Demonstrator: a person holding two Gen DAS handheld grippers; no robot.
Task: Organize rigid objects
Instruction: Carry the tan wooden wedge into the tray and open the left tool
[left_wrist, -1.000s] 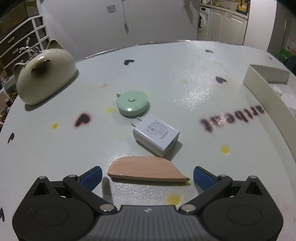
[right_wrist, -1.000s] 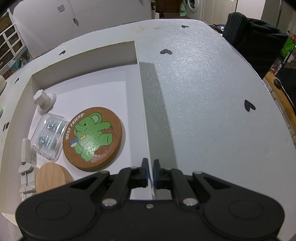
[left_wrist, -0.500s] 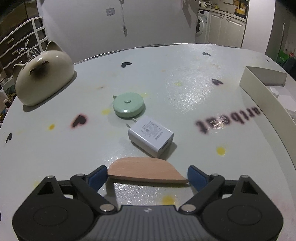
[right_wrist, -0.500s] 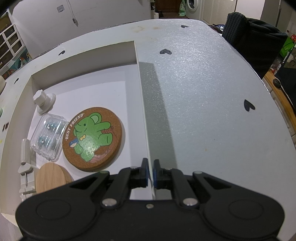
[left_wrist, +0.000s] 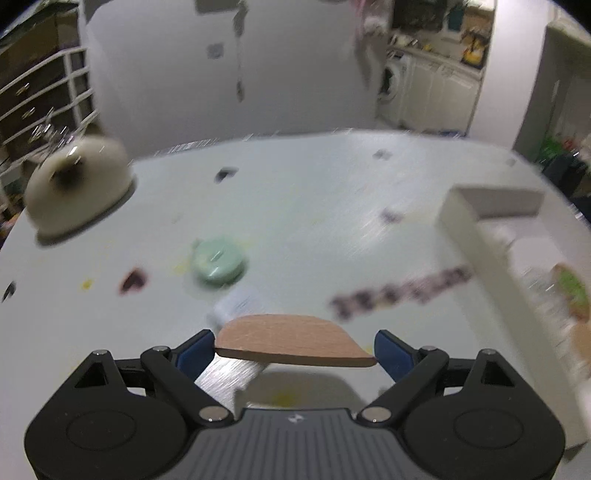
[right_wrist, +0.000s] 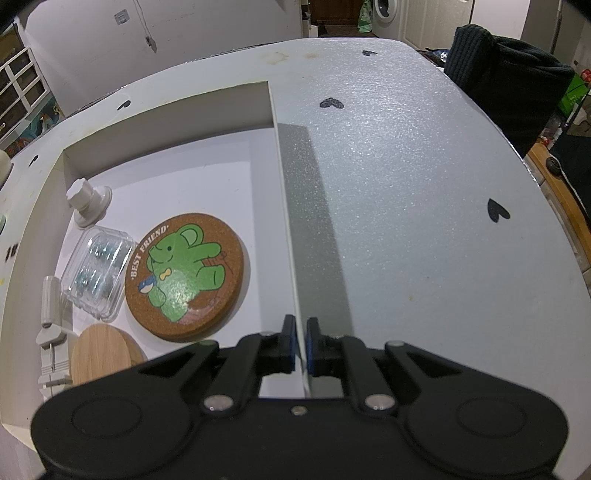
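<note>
The wooden leaf-shaped piece (left_wrist: 291, 341) is held across the lower middle of the left wrist view, its two ends pinched between the blue pads of the left gripper (left_wrist: 293, 349), whose jaws stand wide because the piece is taken lengthwise. It appears lifted clear of the table (left_wrist: 314, 206), since a shadow lies below it. It is pale reddish-brown, flat, rounded at the left end and pointed at the right, with a fine grain.

From left to right in that blurred view, a cream cat-shaped ornament (left_wrist: 77, 192) is seen at upper left, a mint-green round case (left_wrist: 218, 266) at centre, a white charger (left_wrist: 240, 304) partly hidden just behind the piece, and the white box (left_wrist: 480, 258) at right, probably the destination.

In the right wrist view, the right gripper (right_wrist: 300, 345) is clamped onto the box's right wall at lower centre, presumably to steady it. Inside, at left, a clear case (right_wrist: 98, 271), a cork coaster (right_wrist: 184, 275) and a round wooden disc (right_wrist: 103, 354) are already stored.
</note>
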